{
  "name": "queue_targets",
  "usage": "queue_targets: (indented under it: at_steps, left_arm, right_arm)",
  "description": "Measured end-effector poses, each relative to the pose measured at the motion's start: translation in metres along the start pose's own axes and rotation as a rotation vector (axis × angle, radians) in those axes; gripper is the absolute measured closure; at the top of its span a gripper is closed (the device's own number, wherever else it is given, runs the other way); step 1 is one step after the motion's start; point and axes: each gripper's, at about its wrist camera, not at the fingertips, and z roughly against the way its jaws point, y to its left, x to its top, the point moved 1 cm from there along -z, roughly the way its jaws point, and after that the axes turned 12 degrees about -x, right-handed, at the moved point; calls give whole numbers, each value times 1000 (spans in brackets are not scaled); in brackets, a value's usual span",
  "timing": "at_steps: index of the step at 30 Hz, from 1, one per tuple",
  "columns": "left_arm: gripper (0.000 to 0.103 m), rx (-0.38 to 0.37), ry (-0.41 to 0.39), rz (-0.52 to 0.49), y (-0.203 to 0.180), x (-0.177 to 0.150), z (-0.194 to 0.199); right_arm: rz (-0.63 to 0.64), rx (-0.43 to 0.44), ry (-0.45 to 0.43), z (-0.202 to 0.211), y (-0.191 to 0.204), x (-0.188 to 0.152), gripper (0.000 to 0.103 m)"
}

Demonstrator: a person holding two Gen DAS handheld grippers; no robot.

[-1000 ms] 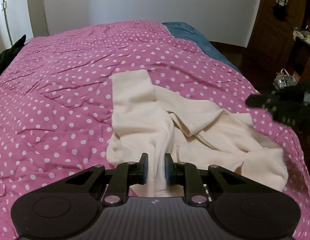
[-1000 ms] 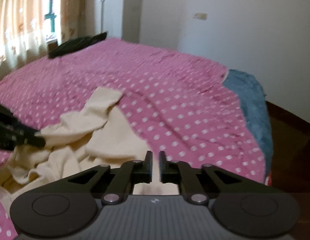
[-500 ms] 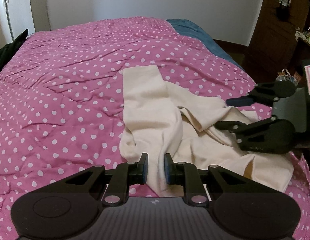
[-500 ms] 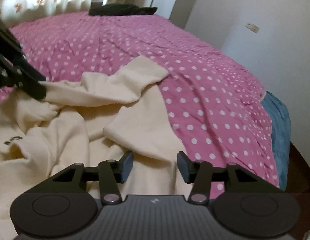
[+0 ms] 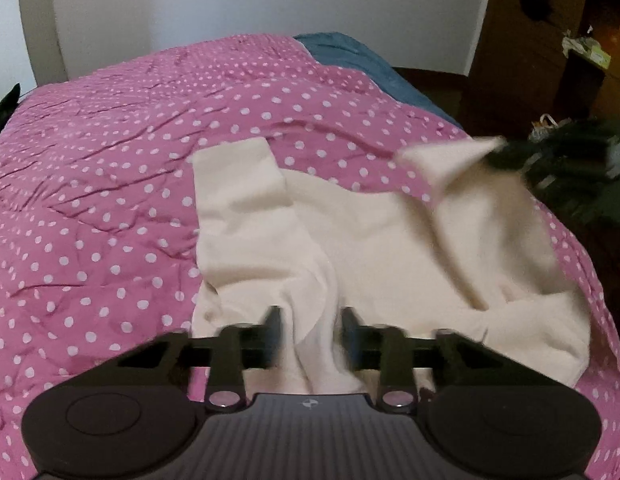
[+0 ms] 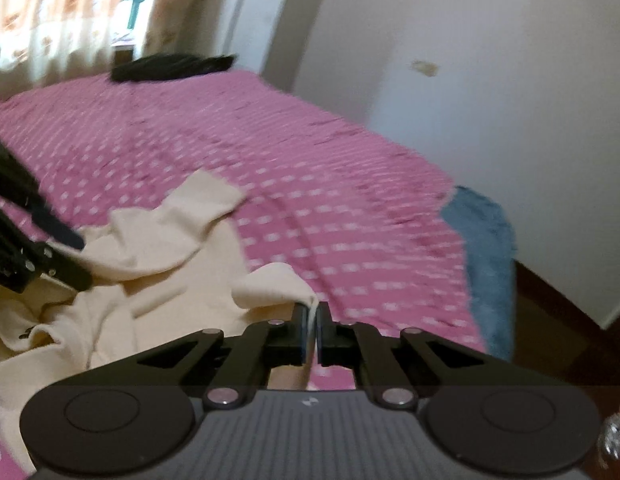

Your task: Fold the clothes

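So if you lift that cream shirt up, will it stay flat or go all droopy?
Probably droopy: the cream shirt already sags between the right gripper and the bed. It looks soft and light, bunching into folds.

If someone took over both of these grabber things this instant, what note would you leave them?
Left tool: shut on a bunched fold of the cream garment at its near edge.
Right tool: its jaws have just been closing and now pinch a corner of the same garment, lifted off the pink dotted bedspread.
Done: both grips taken.
Left: the garment is crumpled, so spread it flat, then fold.
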Motion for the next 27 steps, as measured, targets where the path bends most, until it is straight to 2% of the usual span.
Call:
queue_targets:
  at_steps: [1,2,5,9,14,17,23,25,27]
  left_arm:
    - [87,-5,1,3,1,-1,0]
    - [93,-6,-2,5,2,-3,2]
    - [95,-3,-27,20,8,-8,14]
    - [96,6,-78,51,17,-14,40]
    - [96,-19,-119,112,29,-31,81]
    - [96,-20,-119,151,40,-43,97]
    - [94,24,-34,185,58,-70,94]
    - [93,37,-30,163,58,-76,98]
    - [90,38,-39,126,55,-78,105]
  right_arm:
    - [-14,-23,-4,8,-9,-2,100]
    - [-26,-45,-8,16,-17,-4,100]
    - [-59,-104,-20,40,-39,-15,100]
    - [-128,-165,-28,70,-60,-34,100]
    - [-208,-227,-16,96,-74,-59,100]
    - [-262,-254,26,100,-81,-75,100]
    - [-279,-274,184,72,-80,-116,96]
    - [-286,-273,216,72,-79,-125,95]
    - [-283,-263,211,78,-77,-126,93]
